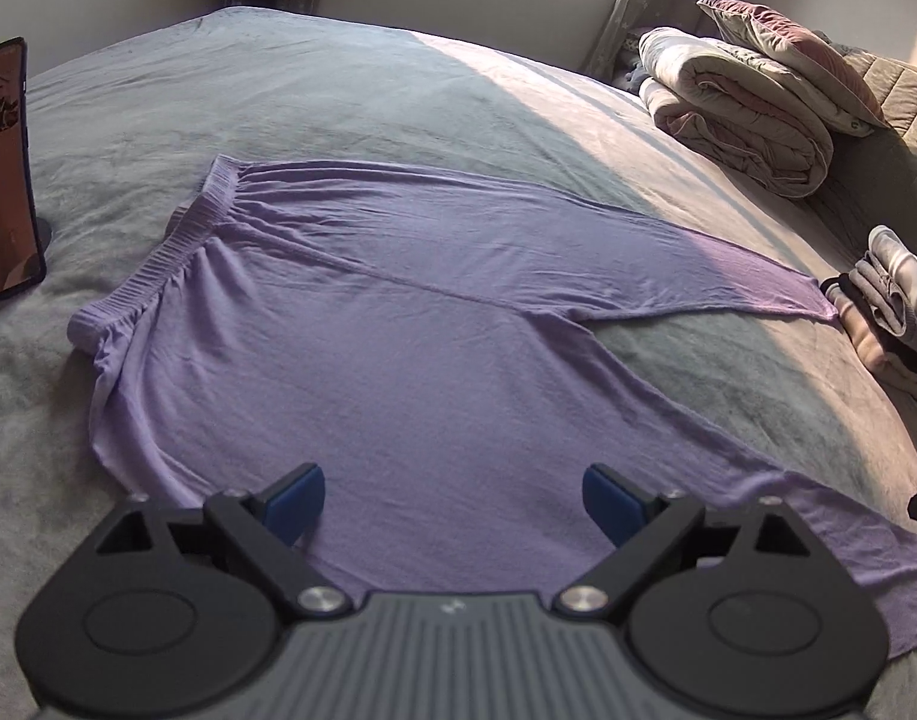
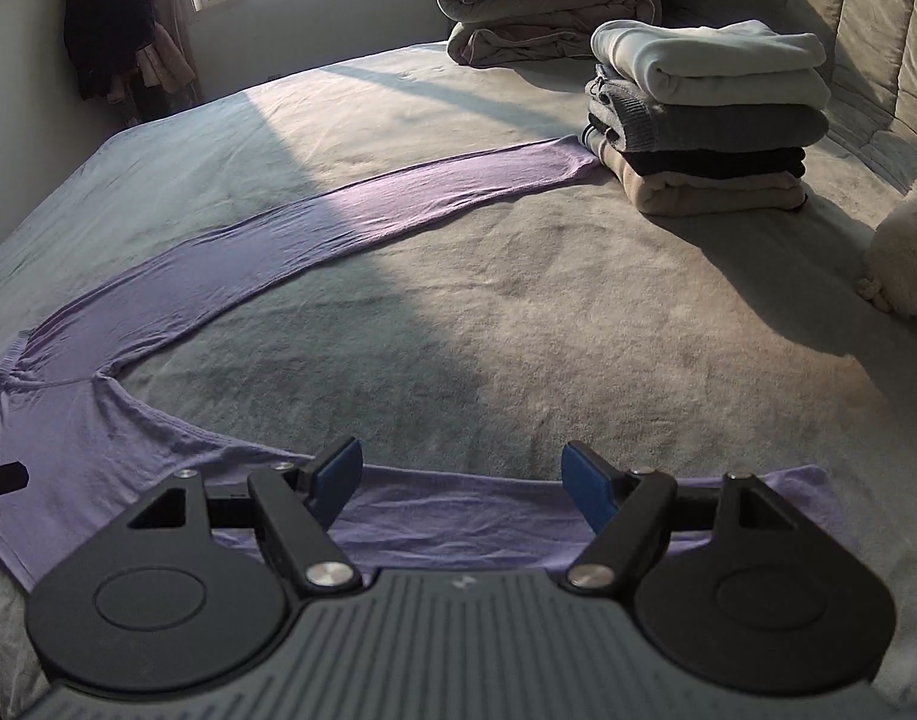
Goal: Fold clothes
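Your purple trousers (image 1: 398, 324) lie spread flat on the bed (image 1: 338, 96), waistband (image 1: 176, 234) at ten o'clock, legs splayed toward three. Your left gripper (image 1: 453, 504) hangs wide open over the near leg, gripping nothing; your right gripper (image 2: 461, 483), also open and empty, hovers over that leg's hem (image 2: 800, 480). Likely next: pinch the near edge and fold it onto the far leg (image 2: 398, 192).

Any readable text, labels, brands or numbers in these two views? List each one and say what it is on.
No readable text in either view.
Small pale mark on the left gripper body: too small to read.
The same mark on the right gripper body: too small to read.
Screen standing at the bed's left edge: shows a picture, no legible words.
Purple trousers and stack of folded clothes: no labels visible.
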### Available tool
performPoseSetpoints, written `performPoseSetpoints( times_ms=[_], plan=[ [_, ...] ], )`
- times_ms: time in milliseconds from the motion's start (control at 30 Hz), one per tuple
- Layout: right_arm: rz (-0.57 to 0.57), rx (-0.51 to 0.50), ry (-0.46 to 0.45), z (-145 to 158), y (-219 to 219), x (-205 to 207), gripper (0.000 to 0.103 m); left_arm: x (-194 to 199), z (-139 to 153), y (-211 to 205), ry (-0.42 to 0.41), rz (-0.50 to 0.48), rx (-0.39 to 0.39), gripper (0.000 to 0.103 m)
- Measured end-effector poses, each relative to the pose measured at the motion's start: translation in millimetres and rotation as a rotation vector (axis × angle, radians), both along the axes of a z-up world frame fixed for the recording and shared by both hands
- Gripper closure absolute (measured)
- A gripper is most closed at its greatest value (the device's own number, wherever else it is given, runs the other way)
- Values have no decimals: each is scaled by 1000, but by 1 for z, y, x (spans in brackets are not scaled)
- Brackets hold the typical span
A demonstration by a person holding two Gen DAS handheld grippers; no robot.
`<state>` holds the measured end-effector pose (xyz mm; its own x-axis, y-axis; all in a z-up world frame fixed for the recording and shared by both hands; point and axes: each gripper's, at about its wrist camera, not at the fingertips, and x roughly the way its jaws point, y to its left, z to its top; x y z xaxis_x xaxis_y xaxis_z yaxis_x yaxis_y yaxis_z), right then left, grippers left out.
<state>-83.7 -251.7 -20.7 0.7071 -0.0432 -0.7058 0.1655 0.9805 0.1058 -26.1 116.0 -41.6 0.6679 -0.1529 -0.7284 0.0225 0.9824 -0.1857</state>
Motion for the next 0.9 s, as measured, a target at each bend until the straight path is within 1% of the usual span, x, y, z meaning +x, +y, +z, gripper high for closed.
performPoseSetpoints(
  times_ms=[200,300,367,400,567,600,667,700,767,833,900],
  plan=[
    [-3,-34,11,-27,21,3,26,-12,-7,-5,-19,-60,71,8],
    [-10,-81,18,-40,33,7,26,-19,-13,-14,-29,-99,135,5],
    [-15,-123,7,-43,39,9,25,-23,-17,-22,-46,-131,191,3],
    [-16,-134,6,-43,41,12,25,-24,-18,-24,-52,-136,206,3],
    [-47,-123,5,-43,33,38,24,-19,-18,-23,-24,-115,183,1],
    [-41,-126,-3,-44,31,43,22,-17,-17,-23,-17,-111,181,1],
    [-32,-128,-20,-45,26,52,22,-16,-16,-24,-7,-105,179,1],
    [-45,-124,-19,-43,23,53,22,-16,-15,-24,-4,-102,174,1],
    [-65,-99,-22,-37,18,51,22,-15,-14,-23,3,-97,160,1],
    [-50,-72,-31,-32,17,40,22,-14,-11,-21,6,-92,136,1],
    [-29,-76,-27,-28,19,28,22,-13,-8,-18,5,-84,112,1]
  ],
)
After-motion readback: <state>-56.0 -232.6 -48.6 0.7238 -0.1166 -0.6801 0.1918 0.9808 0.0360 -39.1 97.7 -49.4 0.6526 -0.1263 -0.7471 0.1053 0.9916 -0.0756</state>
